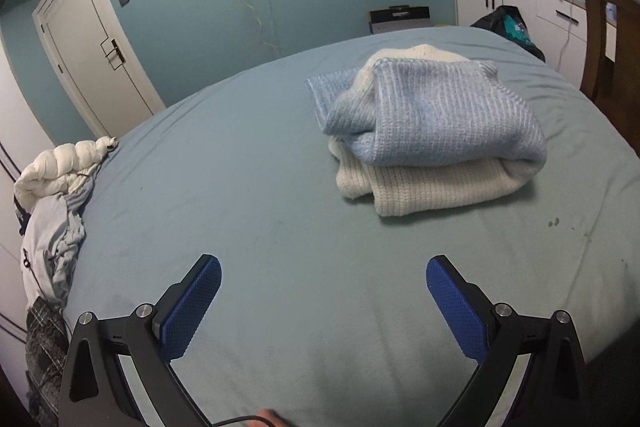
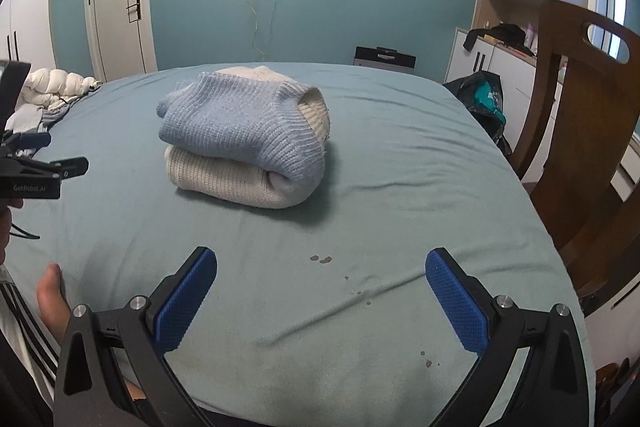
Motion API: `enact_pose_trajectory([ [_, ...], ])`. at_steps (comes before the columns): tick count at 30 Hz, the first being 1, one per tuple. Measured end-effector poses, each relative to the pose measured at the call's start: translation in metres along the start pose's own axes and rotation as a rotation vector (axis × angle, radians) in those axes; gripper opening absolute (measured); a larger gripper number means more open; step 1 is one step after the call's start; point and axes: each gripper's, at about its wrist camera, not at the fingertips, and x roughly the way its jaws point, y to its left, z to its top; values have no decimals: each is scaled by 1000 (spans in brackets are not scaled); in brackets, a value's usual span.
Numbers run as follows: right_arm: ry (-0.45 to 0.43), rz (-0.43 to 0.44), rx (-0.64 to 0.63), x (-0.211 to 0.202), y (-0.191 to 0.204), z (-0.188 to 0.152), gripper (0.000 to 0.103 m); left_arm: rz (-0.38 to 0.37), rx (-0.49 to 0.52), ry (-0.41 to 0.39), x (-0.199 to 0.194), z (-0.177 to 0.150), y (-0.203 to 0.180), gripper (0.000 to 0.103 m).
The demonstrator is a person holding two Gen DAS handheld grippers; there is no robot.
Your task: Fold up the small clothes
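Left gripper (image 1: 324, 277): held low over the near edge of the bed, jaws spread wide, nothing between the blue pads (image 1: 192, 307); only bare sheet is seen between them.
Right gripper (image 2: 320, 271): likewise held over the near edge, jaws released and empty; a few small dark spots (image 2: 320, 259) are seen on the sheet just ahead of it.
Bed (image 2: 400, 187): covered by a pale blue-green sheet, lightly creased toward the right edge; it is the surface carrying the task's thing.
Folded sweater (image 1: 432, 131): a blue and cream knit, lying well apart from both grippers, past the middle of the bed and toward its far edge; it is doubled into a thick bundle, the blue layer on top and the cream layer beneath, with the ribbed hem turned to the right side.
Unfolded clothes (image 1: 52, 227): a pile of white padded and grey garments is seen at the left edge of the bed, partly hanging off it.
Step in hand: the fold of the knit is judged to be complete, with both grippers drawn clear of it.
Next move: a fresh garment is probably to be fetched from the left-edge pile; that would call for a reach to the left, a pinch on one fabric edge, and the piece to be spread flat on the bare near part of the sheet.
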Motion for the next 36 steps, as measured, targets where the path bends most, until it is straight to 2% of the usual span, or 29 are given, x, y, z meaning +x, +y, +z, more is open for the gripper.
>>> enact_pose_trajectory([
  [7, 11, 21, 43, 2, -10, -1, 102, 4, 28, -19, -6, -2, -5, 103],
  [16, 2, 12, 28, -3, -6, -4, 102, 2, 43, -48, -14, -3, -7, 103],
  [36, 7, 10, 37, -1, -5, -4, 102, 8, 73, -53, -15, -4, -12, 103],
])
